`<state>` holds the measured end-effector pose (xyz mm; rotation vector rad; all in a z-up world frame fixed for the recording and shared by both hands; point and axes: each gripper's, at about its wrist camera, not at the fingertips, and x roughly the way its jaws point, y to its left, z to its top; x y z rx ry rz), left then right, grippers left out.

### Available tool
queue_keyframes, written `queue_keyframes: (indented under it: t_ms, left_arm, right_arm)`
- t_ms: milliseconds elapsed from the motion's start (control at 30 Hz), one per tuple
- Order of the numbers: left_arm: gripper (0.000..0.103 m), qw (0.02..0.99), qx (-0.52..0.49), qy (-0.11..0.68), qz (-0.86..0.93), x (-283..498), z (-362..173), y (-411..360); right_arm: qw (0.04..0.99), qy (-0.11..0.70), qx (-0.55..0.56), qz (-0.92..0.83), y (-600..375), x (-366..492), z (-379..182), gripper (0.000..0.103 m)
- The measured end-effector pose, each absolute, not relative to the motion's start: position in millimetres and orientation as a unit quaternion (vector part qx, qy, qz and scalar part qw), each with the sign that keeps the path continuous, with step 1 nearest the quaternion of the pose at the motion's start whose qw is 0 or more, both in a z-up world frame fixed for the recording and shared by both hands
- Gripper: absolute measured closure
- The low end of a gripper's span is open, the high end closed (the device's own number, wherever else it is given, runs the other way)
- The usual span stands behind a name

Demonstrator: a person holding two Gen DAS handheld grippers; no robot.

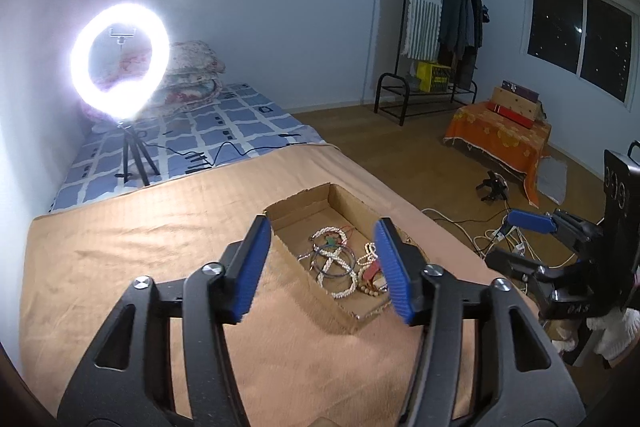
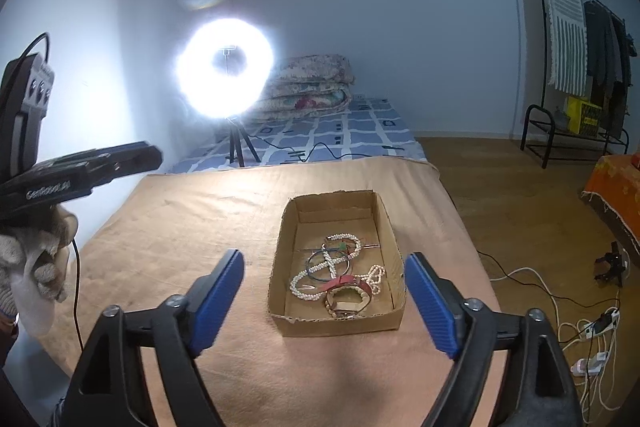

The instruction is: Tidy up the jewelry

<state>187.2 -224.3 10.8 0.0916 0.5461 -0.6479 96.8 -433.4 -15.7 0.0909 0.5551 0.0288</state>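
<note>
Shallow brown cardboard box (image 2: 335, 321) sits on the tan blanket-covered bed (image 2: 192, 227), centre-right, near its right edge. Inside, at the near end: tangled jewelry — white pearl-bead strands (image 2: 316, 269), thin blue and dark wire bangles (image 2: 320, 259), a red-strapped piece (image 2: 348, 281), a beige beaded bracelet (image 2: 348, 305).

Left gripper (image 1: 322, 265) and right gripper (image 2: 324, 301): jaws apart on both, nothing between the pads, both above the bed short of the box.

Risks, as judged: strands overlap, so lifting one piece likely drags others; the light box may slide or tip off the right edge if a jaw catches its wall.

Surroundings: lit ring light on a tripod (image 2: 226, 79) at the far end, its cable (image 2: 312, 151) across the blue checked sheet; folded floral quilts (image 2: 308, 87). Path to the box is open.
</note>
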Motion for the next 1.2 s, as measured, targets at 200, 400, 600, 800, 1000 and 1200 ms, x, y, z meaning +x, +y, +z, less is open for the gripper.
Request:
queue_keyframes:
  t_ms: [200, 400, 600, 800, 1000, 1200]
  left_arm:
    - [0.028, 0.915, 0.047, 0.265, -0.299, 164, 6, -209]
    - [0.020, 0.920, 0.056, 0.262, -0.287, 142, 3, -203]
    - [0.011, 0.925, 0.054, 0.255, -0.278, 123, 0, -197]
    - [0.002, 0.927, 0.052, 0.252, -0.273, 113, -1, -195]
    - [0.002, 0.926, 0.060, 0.258, -0.270, 103, -3, -198]
    - [0.002, 0.924, 0.059, 0.260, -0.273, 99, -2, -197]
  right_arm:
    - [0.962, 0.270, 0.044, -0.003, -428, 87, -12, 0.002]
    - [0.964, 0.262, 0.033, -0.029, -421, 76, -12, 0.000]
    - [0.963, 0.264, 0.031, -0.045, -417, 71, -16, 0.000]
    - [0.962, 0.265, 0.040, -0.052, -416, 61, -15, 0.000]
    - [0.962, 0.263, 0.040, -0.065, -418, 58, -17, 0.000]
    - [0.962, 0.258, 0.048, -0.069, -420, 56, -17, 0.000]
